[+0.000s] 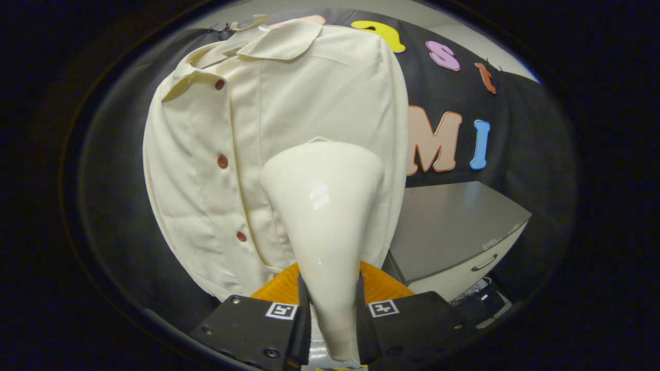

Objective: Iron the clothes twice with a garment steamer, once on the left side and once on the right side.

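Tongs (pixel 332 314) clamped on the garment steamer (pixel 325 216), both fingers pressing its narrow handle from either side. Steamer is glossy cream, widens toward its head, which sits just ahead of the tongs w/ the head up against the shirt (pixel 247 154), contact itself can't be seen. Shirt is cream, collared, hanging in front of the black cloth wall, filling the area beyond the tongs & to their left. Placket w/ three brown buttons (pixel 222 161) runs down left of the steamer head; head is over the shirt panel right of the placket. Grey counter (pixel 454 226) w/ a drawer handle lies beyond the tongs on the right, apart from the shirt
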The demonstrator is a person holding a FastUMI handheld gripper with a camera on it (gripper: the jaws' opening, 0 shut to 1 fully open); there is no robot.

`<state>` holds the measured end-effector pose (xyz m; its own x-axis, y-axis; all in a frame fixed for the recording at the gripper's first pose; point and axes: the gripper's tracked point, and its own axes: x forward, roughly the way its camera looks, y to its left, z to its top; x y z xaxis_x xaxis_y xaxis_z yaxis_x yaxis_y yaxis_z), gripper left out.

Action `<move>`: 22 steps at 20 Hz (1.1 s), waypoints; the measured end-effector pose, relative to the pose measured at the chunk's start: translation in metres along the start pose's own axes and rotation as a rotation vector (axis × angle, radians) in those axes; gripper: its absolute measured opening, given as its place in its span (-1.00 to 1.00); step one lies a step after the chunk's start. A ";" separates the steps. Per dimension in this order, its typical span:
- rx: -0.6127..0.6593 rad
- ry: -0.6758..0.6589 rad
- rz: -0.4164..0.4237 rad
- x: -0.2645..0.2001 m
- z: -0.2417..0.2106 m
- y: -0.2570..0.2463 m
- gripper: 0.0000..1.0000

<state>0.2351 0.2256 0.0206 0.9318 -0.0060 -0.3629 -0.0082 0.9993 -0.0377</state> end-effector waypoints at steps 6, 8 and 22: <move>-0.001 0.032 0.010 0.016 -0.034 0.005 -0.28; 0.001 0.048 0.011 0.023 -0.049 0.006 -0.28; 0.021 0.159 -0.033 0.063 -0.151 -0.018 -0.28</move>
<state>0.2395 0.2020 -0.1425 0.8620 -0.0435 -0.5050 0.0311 0.9990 -0.0330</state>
